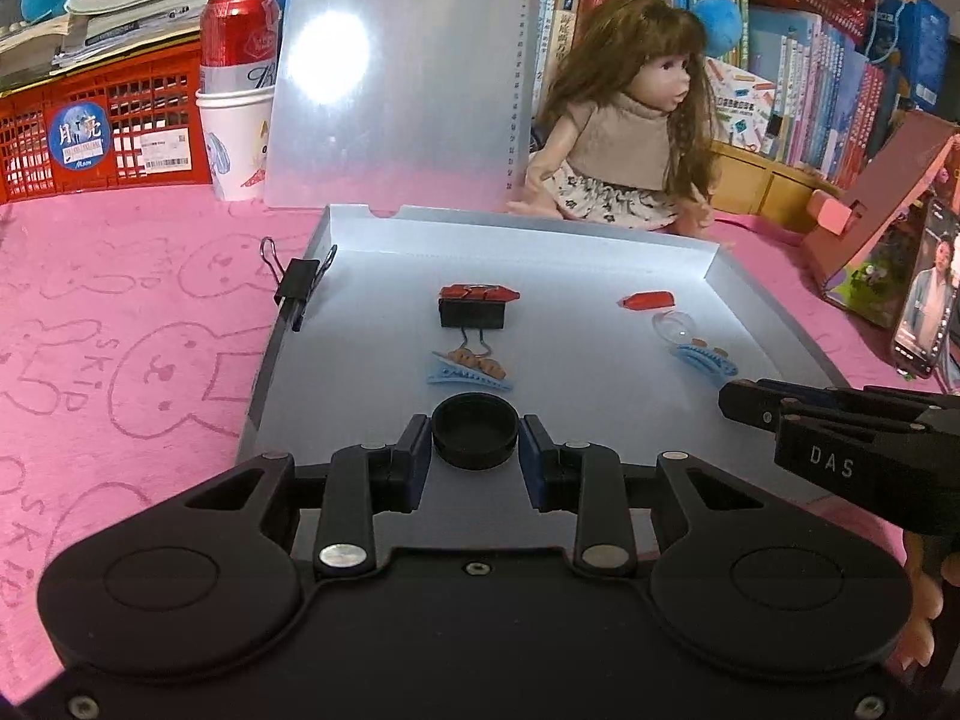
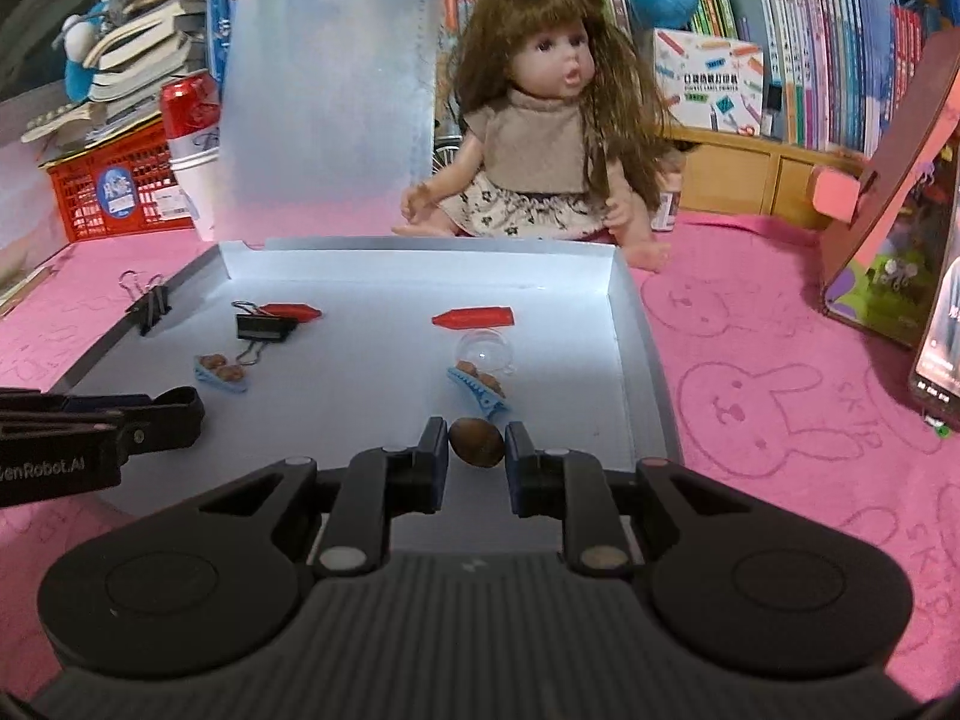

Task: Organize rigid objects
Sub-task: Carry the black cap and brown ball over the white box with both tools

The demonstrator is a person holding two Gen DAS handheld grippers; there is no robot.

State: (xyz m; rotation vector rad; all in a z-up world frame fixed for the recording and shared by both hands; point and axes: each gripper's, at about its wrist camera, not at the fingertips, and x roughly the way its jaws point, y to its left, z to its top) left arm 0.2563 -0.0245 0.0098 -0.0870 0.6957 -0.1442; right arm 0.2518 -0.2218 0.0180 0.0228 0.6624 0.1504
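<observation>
An open grey box (image 1: 774, 324) (image 2: 645, 324) lies on the pink cloth. In it are two red pieces (image 1: 648, 300) (image 2: 474, 318), a black binder clip (image 1: 471, 312) (image 2: 261, 327), two blue hair clips (image 1: 468, 372) (image 2: 480, 387) and a clear dome (image 1: 678, 324) (image 2: 486, 351). My left gripper (image 1: 475, 444) is shut on a round black cap (image 1: 475, 431) at the box's near edge. My right gripper (image 2: 477, 450) holds a brown oval nut (image 2: 477, 443) between its fingers, just above the box floor.
Another binder clip (image 1: 294, 282) (image 2: 147, 300) is clamped on the box's left wall. A doll (image 1: 624, 114) (image 2: 540, 120) sits behind the box. A red crate (image 1: 102, 132), a can in a paper cup (image 1: 237, 96), books and a phone (image 1: 927, 300) surround it.
</observation>
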